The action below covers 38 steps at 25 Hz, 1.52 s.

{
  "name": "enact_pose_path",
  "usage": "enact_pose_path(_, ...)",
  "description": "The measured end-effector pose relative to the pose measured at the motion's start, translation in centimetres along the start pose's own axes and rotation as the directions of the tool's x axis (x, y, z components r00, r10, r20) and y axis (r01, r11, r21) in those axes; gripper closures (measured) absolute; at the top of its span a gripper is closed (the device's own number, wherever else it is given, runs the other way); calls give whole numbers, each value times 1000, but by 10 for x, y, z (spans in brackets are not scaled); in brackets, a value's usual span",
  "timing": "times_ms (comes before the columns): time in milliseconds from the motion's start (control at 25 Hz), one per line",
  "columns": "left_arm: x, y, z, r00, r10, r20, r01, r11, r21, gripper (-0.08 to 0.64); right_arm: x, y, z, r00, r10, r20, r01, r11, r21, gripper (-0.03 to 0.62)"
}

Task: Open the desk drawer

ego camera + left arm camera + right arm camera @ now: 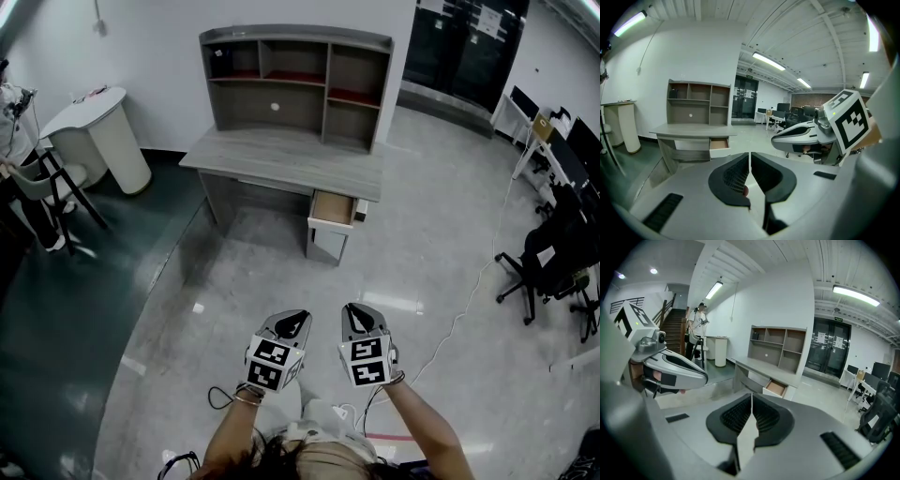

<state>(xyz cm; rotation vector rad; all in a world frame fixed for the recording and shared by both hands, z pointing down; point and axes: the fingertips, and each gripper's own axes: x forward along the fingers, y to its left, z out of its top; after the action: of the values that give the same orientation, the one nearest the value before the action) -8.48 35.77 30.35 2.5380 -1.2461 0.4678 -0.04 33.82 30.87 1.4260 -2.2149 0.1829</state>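
A grey desk [281,159] with a shelf hutch stands against the far wall. Its drawer [334,208] under the right end is pulled out, and the wooden inside shows. The same drawer [719,143] appears in the left gripper view, and the drawer [776,388] also in the right gripper view. My left gripper [292,323] and right gripper [356,319] hang side by side over the shiny floor, well short of the desk. Both are shut with nothing between the jaws. They point toward the desk.
A white rounded cabinet [105,141] and a stool [56,187] stand at the left, beside a person [698,322] near the stairs. Office chairs [553,262] and desks fill the right side. A white cable [459,319] trails over the floor.
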Motion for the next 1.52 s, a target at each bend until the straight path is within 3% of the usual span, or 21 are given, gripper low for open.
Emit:
enact_pose_path(1000, -8, -52, -9, 998, 61, 14, -61, 998, 9, 537, -42, -17, -33, 1000, 2, 16, -1, 999, -38, 572)
enact_pose_path(1520, 9, -49, -12, 998, 56, -12, -56, 998, 12, 537, -32, -27, -42, 1000, -16, 5, 16, 999, -30, 572)
